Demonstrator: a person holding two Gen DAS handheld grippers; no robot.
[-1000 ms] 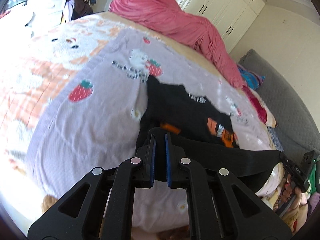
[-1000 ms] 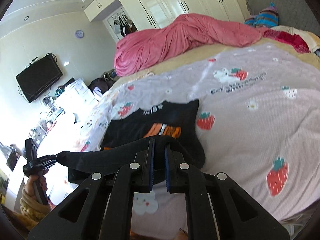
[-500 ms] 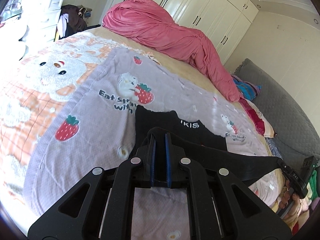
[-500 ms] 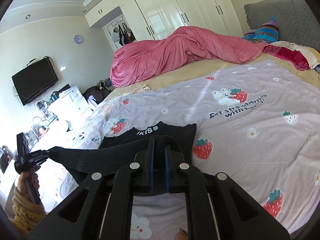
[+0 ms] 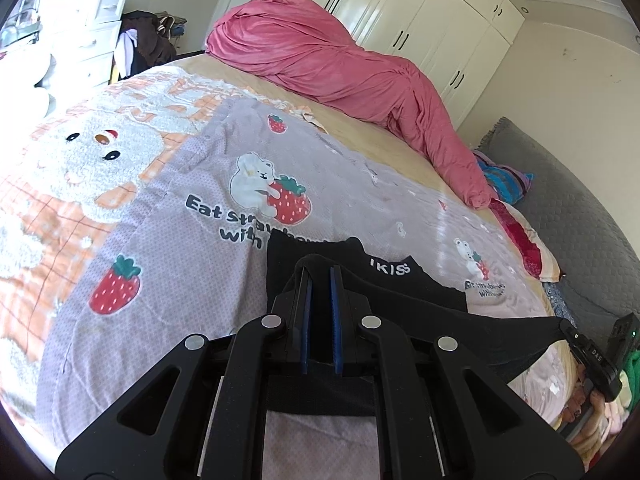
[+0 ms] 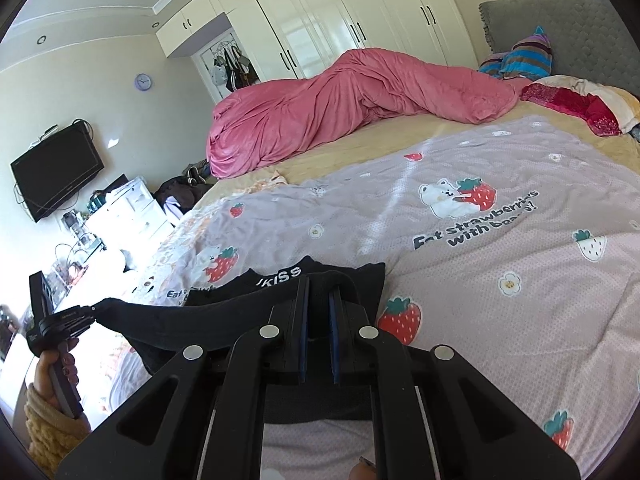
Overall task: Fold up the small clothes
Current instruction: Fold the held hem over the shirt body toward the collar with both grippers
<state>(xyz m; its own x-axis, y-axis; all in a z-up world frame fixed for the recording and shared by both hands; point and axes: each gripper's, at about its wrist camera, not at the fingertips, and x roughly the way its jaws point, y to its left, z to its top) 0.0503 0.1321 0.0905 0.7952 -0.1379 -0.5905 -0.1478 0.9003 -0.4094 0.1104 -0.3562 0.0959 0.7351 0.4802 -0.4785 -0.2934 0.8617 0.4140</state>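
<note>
A small black garment [image 5: 384,280] with white "KISS" lettering lies on the lilac strawberry bedspread [image 5: 192,240]. My left gripper [image 5: 319,276] is shut on its near edge. My right gripper [image 6: 316,284] is shut on the same edge of the garment [image 6: 320,276] at the other end. The black edge is stretched taut between the two grippers above the bed. The right gripper also shows at the right edge of the left wrist view [image 5: 588,354], and the left gripper at the left edge of the right wrist view [image 6: 68,320]. The far part of the garment lies flat on the bedspread.
A bunched pink duvet [image 5: 340,60] lies across the far side of the bed. A grey headboard [image 6: 560,28], a striped cloth [image 6: 520,56] and a red cloth [image 6: 572,104] are at the head end. White drawers [image 5: 80,28] and a wall television [image 6: 56,170] stand beyond the foot.
Both grippers have carried the held edge forward over the garment. The orange print that showed earlier is now covered, and only the "KISS" band shows.
</note>
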